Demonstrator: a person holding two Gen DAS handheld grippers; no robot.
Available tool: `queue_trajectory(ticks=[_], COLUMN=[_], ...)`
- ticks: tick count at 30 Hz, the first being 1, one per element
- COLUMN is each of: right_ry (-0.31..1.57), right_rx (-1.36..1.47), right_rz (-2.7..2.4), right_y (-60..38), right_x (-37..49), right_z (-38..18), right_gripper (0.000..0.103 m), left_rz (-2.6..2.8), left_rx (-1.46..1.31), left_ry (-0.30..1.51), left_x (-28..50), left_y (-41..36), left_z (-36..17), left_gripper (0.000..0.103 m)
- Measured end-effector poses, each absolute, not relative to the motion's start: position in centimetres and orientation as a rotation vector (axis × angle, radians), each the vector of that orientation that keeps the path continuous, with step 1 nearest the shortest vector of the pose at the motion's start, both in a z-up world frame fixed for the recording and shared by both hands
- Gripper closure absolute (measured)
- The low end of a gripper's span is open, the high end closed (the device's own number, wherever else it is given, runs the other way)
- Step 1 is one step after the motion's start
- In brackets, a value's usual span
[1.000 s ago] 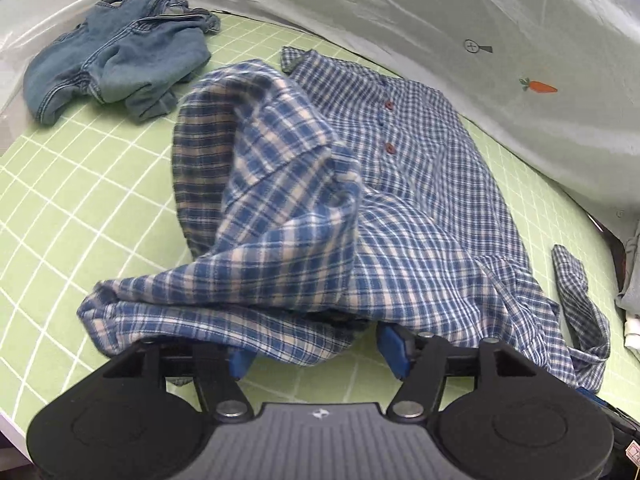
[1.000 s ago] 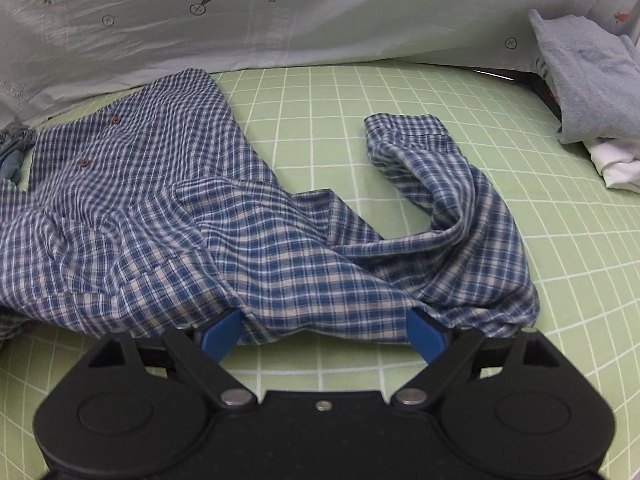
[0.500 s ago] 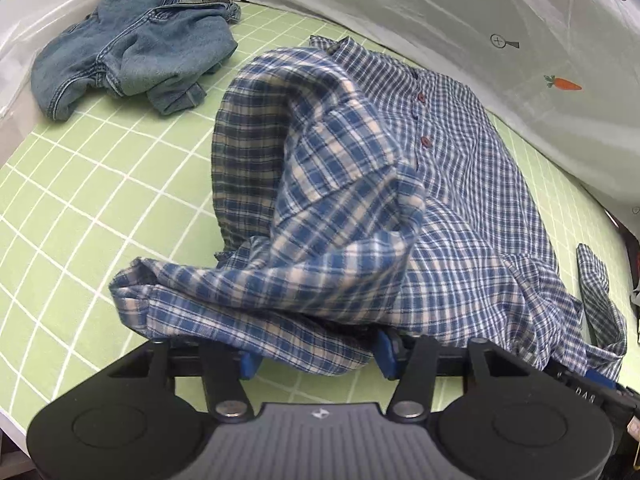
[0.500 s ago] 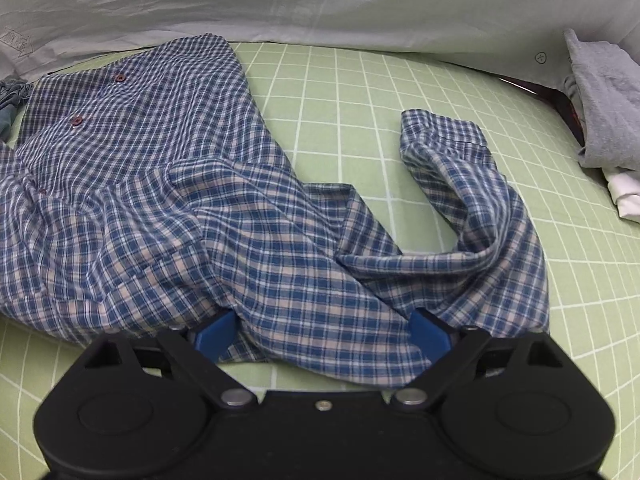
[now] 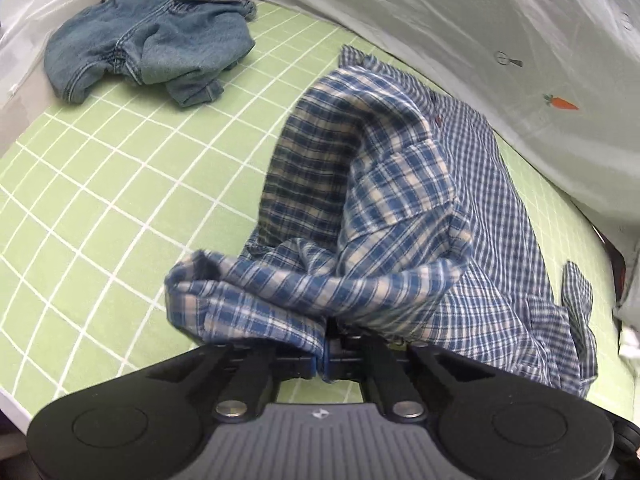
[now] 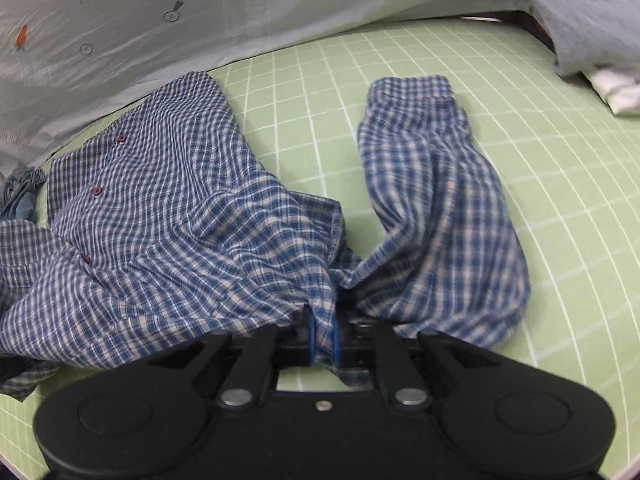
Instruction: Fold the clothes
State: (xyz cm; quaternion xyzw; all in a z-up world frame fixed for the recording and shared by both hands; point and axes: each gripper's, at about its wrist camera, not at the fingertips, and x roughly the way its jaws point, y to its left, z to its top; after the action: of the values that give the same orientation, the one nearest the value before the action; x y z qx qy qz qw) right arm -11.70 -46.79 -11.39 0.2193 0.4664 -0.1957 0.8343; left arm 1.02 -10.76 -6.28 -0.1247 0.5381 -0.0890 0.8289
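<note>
So far the checked shirt (image 5: 404,216) is only bunched up on the green mat (image 5: 100,200), with nothing folded yet. Its near edge is pinched by the left gripper (image 5: 324,354), and the right gripper (image 6: 320,334) is closing on another fold. The sleeve (image 6: 436,184) is still spread out, and the jeans (image 5: 152,32) are left in a heap.

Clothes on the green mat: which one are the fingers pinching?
The blue checked shirt, pinched by both grippers. The denim garment and grey cloth lie untouched at the mat's edges.
</note>
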Motion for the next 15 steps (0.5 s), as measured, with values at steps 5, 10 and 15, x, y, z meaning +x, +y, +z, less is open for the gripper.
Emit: queue_trajectory(ticks=[5, 10, 15], right_ry=[1.019, 0.871, 0.707], right_rx=[0.551, 0.524, 0.391], right_rz=[-0.412, -0.381, -0.343], right_y=[-46.4, -47.7, -49.3], right_x=[-17.6, -16.6, -12.7], right_z=[-9.4, -4.7, 0.3], right_gripper=[0.095, 0.095, 0.096], left_rz=[-0.176, -0.186, -0.233], left_rx=[-0.186, -0.146, -0.096], left_ry=[1.151, 1.021, 0.848], left_x=[-2.8, -1.8, 2.2], left_y=[-10.4, -11.7, -14.4], left_z=[-5.2, -1.5, 2.9], left_gripper=[0.1, 0.1, 0.101])
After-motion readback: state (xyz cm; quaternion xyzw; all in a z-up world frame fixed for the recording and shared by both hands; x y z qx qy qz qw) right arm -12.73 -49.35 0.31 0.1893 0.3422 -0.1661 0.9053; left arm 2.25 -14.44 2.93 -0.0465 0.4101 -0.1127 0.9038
